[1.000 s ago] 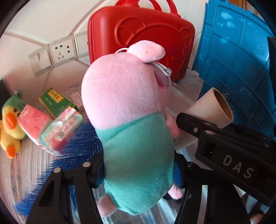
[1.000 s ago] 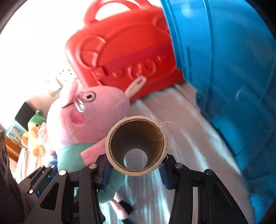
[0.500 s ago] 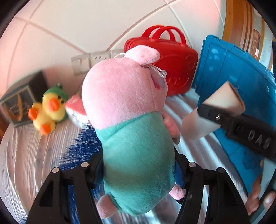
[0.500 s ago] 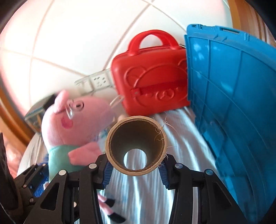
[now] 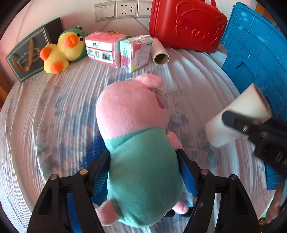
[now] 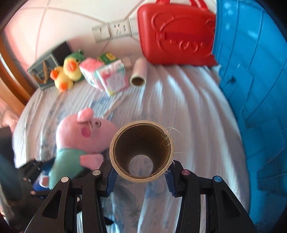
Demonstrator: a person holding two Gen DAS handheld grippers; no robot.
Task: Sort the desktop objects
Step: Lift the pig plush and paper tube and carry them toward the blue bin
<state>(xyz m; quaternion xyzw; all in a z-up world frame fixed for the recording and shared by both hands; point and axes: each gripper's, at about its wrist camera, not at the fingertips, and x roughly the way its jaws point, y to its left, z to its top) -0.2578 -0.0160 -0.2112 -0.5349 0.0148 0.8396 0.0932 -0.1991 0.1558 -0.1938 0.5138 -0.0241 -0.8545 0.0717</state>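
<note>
Pig plush toy (image 5: 138, 143), pink-headed with a green body, is sitting between the fingers of the left gripper (image 5: 143, 172), head pointing away from the camera, over a pale blue-patterned cloth (image 5: 53, 116) covering the tabletop. The jaws of this gripper are opening; the blue pads are lying alongside the green body, and whether they are still pressing it cannot be told for certain, though a sliver of gap is showing at the toy's left flank. In the right wrist view the same toy (image 6: 80, 141) is appearing to the left of the right gripper (image 6: 141, 177). That gripper is clasping a cardboard tube (image 6: 141, 152) by its sides, the open end facing the camera; the left wrist view is showing the tube (image 5: 238, 114) near a blue plastic crate (image 5: 260, 53). Along the far wall are standing a red case (image 5: 186, 25), a second cardboard tube (image 5: 160, 52) lying on its side, two soft tissue packs (image 5: 118, 49), a yellow duck plush (image 5: 61, 52) and a dark framed box (image 5: 30, 53). Wall sockets (image 5: 123, 9) are showing above them.
</note>
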